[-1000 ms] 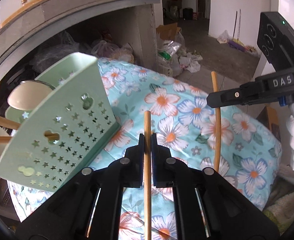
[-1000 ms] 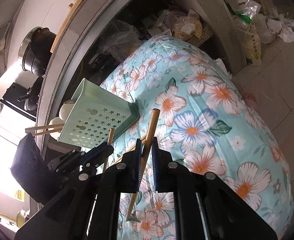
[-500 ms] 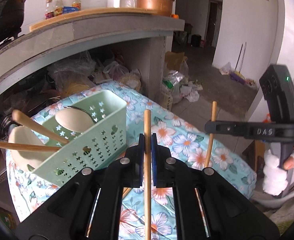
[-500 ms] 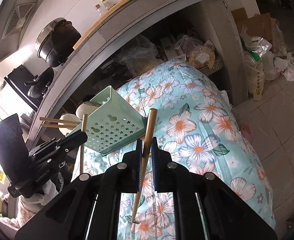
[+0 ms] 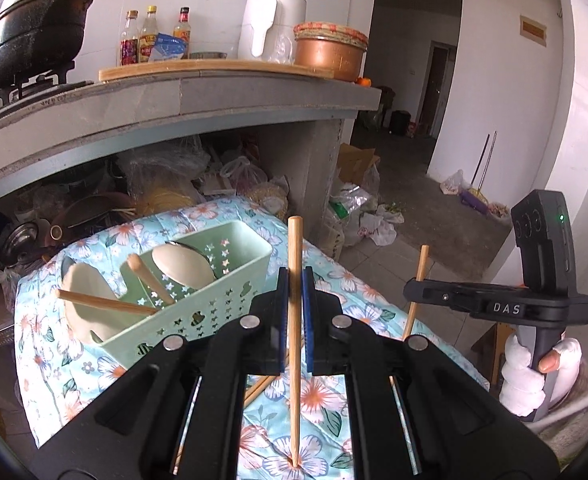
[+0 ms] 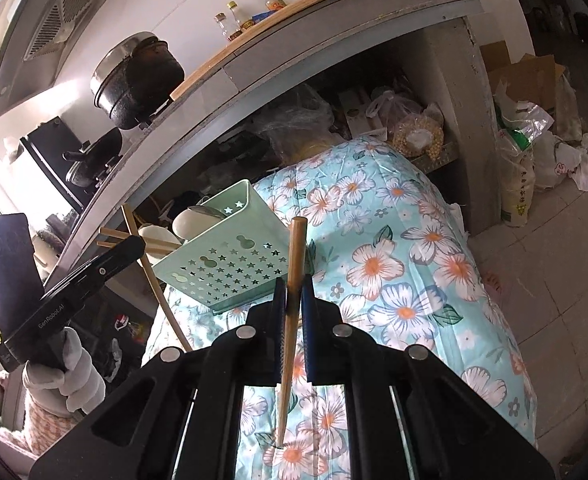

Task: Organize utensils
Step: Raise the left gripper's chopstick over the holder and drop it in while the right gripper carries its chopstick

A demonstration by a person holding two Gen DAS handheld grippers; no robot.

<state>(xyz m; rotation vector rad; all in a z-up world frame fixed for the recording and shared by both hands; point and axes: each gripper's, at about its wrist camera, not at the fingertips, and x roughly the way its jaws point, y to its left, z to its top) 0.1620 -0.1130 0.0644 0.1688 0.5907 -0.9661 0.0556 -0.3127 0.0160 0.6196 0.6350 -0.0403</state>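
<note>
Standing almost straight up, a thin round wooden chopstick (image 5: pixel 295 312) is pinched between the jaws of the left gripper (image 5: pixel 295 300), and its pointed tip touches the flowery cloth (image 5: pixel 358 304). The right gripper (image 6: pixel 293 304) pinches a second chopstick (image 6: pixel 292 300) the same way (this one leans a little), tip down on the soft, puffy cloth.

Just behind them sits a pale green plastic basket (image 5: pixel 198 312) with small star and gourd shaped holes in its wall. It is tilted, and smooth cream spoons (image 5: pixel 182 266) with wooden handles lie inside it.

Only the left view looks into the basket's open top; the right view shows its holey side (image 6: pixel 230 272). Each view also shows the other gripper from the side, held in a white gloved hand (image 6: pixel 64 376).

Behind the cloth is a grey stone desk (image 5: pixel 174 96) with a black pot (image 5: pixel 34 28), three bottles (image 5: pixel 150 36) and a round copper pot (image 5: pixel 330 54) on top. Bags are stuffed under it.
</note>
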